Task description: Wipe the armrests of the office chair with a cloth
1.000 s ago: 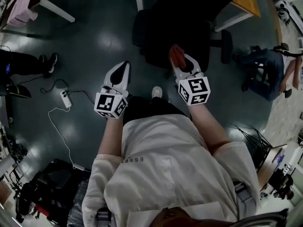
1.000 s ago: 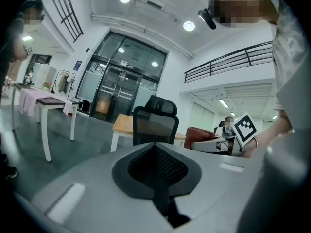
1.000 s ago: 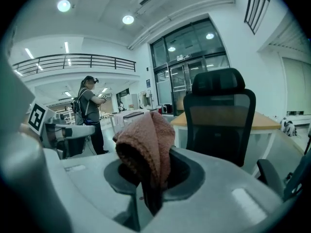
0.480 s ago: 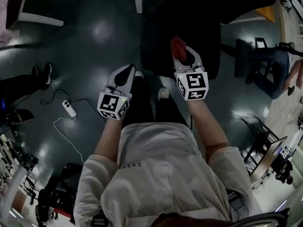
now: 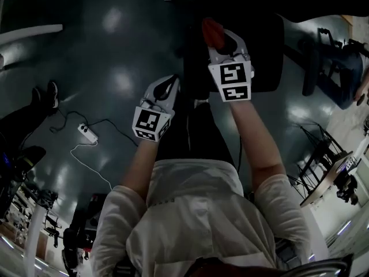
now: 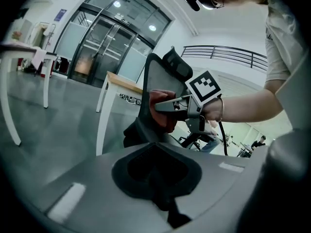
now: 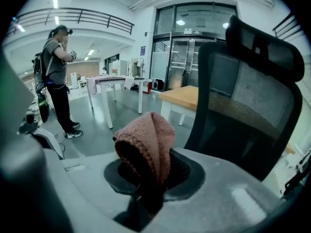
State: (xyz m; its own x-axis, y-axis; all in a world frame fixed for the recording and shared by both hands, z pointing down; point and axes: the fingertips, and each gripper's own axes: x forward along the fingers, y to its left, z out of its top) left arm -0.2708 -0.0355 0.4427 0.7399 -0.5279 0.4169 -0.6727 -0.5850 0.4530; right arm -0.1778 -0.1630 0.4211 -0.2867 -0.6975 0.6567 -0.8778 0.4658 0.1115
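Head view: shows the right claw (image 5: 218, 38) pinching a reddish cloth (image 5: 211, 31) at its tips, raised over the dark chair (image 5: 262, 45) just ahead of it, presumably to carry the fabric toward an armrest. Shows the left claw (image 5: 168, 86) lower, to the left of the right one, likely held aside as the spare.

Left gripper view: finds the jaws pressed together with nothing between them. Looks ahead at the right claw (image 6: 159, 107), clamped on the cloth (image 6: 163, 120) in front of the chair (image 6: 158, 81) back.

Right gripper view: finds the cloth (image 7: 146, 142) bunched into a folded hump standing up from the pinching jaws, probably a handy padded face for rubbing. Puts the chair (image 7: 252, 101) back beyond the tips and to their right. Cannot make out the armrests clearly; judges wiping not yet begun.
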